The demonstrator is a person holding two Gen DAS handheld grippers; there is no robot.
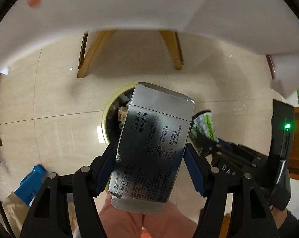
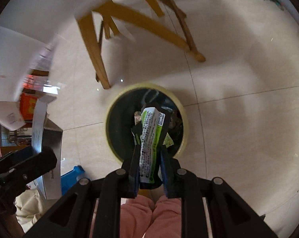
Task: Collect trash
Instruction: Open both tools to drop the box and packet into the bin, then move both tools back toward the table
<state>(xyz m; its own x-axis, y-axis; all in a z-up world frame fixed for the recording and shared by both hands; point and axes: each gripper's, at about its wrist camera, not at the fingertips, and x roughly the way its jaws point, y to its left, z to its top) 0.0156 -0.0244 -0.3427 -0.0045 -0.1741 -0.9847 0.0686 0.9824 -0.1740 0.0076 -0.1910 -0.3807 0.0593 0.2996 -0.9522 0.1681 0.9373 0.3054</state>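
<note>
The left gripper [image 1: 150, 170] is clamping a silver carton [image 1: 153, 146] across its width, its long axis running away from the camera toward the yellow-rimmed waste bin [image 2: 147, 123] below. The right gripper [image 2: 150, 170] is squeezing a green-and-white wrapper [image 2: 151, 140], pointing lengthwise down over the bin's mouth.

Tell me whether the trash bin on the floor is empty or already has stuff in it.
Not empty. Inside the yellow-rimmed bin, crumpled wrappers and scraps lie against its dark liner, seen beside the green wrapper held over it. How full, cannot tell.
</note>
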